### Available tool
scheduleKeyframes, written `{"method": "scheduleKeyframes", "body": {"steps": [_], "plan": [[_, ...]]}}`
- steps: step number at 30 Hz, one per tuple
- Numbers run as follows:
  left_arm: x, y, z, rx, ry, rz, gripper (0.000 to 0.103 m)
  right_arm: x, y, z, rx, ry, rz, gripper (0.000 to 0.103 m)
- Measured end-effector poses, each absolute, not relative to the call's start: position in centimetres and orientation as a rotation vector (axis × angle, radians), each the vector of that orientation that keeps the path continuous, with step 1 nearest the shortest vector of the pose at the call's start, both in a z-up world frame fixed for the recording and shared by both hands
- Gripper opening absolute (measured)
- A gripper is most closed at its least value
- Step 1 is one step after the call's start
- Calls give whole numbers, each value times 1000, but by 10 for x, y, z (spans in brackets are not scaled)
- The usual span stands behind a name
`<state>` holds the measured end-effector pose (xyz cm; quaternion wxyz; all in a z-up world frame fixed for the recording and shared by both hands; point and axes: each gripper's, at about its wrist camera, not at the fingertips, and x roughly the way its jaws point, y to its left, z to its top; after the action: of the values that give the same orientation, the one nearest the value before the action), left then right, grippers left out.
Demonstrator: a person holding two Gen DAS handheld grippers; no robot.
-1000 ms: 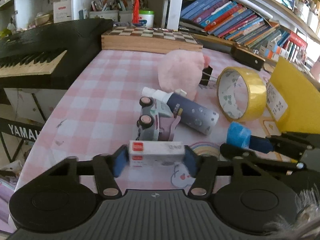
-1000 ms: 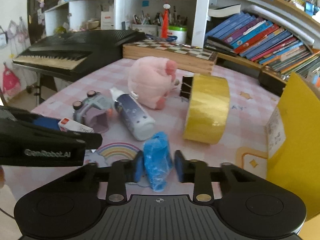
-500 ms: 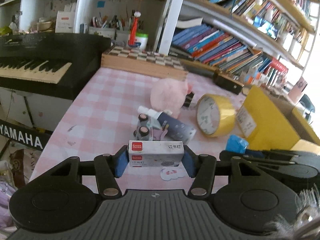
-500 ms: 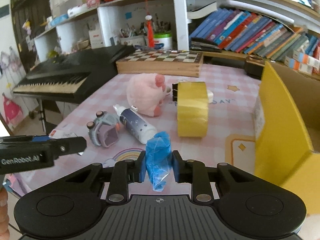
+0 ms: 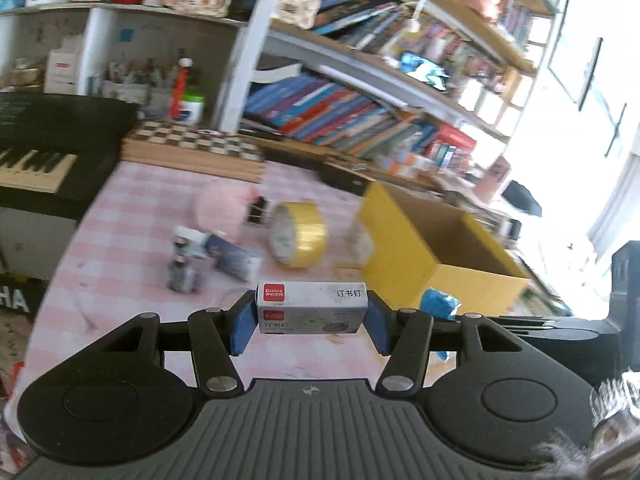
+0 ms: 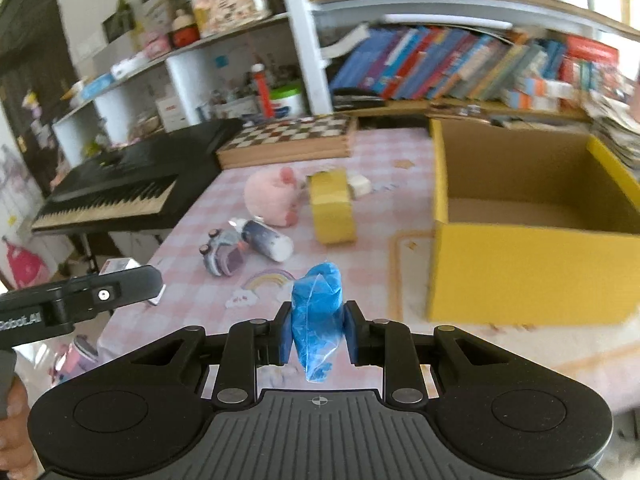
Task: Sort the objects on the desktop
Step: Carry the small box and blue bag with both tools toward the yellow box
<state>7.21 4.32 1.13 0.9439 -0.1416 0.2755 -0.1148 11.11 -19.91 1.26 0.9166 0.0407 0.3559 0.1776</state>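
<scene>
My left gripper point(image 5: 312, 316) is shut on a white staple box point(image 5: 311, 307) and holds it high above the pink checked table point(image 5: 120, 264). My right gripper point(image 6: 317, 330) is shut on a crumpled blue bag point(image 6: 318, 312), also lifted; the bag also shows in the left wrist view point(image 5: 438, 304). An open yellow cardboard box point(image 6: 528, 264) stands at the right, also in the left wrist view point(image 5: 424, 248). On the table lie a yellow tape roll point(image 6: 332, 208), a pink plush point(image 6: 270, 196), a dark bottle point(image 6: 266, 236) and a toy car point(image 6: 222, 254).
A wooden chessboard point(image 6: 292, 140) lies at the table's back. A black keyboard point(image 6: 120, 192) stands left of the table. Bookshelves point(image 6: 460, 64) run behind. The left gripper's body point(image 6: 80, 300) reaches in at the left of the right wrist view.
Both grippers have risen and swung right with their loads. The table objects look smaller and farther, and the yellow box's open inside has come into view.
</scene>
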Motion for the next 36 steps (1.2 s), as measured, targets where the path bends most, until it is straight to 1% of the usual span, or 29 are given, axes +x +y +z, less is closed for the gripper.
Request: {"method": "scheduleKeyframes", "body": {"steps": [7,9,12,18,31,36], "plan": [[50,21,26,-285,571,-327,53,67,-225,23,81,735,285,25],[47,12,25,-270,584,-355,53,58,-237,19,139,766,264,25],[45,-2,17,-258,625,-394,53,45,-249,12,156,790,216,25],[45,-27,9,-230,683,-472,53,24,-269,11,170,782,130,25],[59,-65,11,-191,697,-570,53,13,-297,5,202,795,37,25],[60,-79,15,-137,658,-597,53,17,-303,4,202,790,26,25]]}}
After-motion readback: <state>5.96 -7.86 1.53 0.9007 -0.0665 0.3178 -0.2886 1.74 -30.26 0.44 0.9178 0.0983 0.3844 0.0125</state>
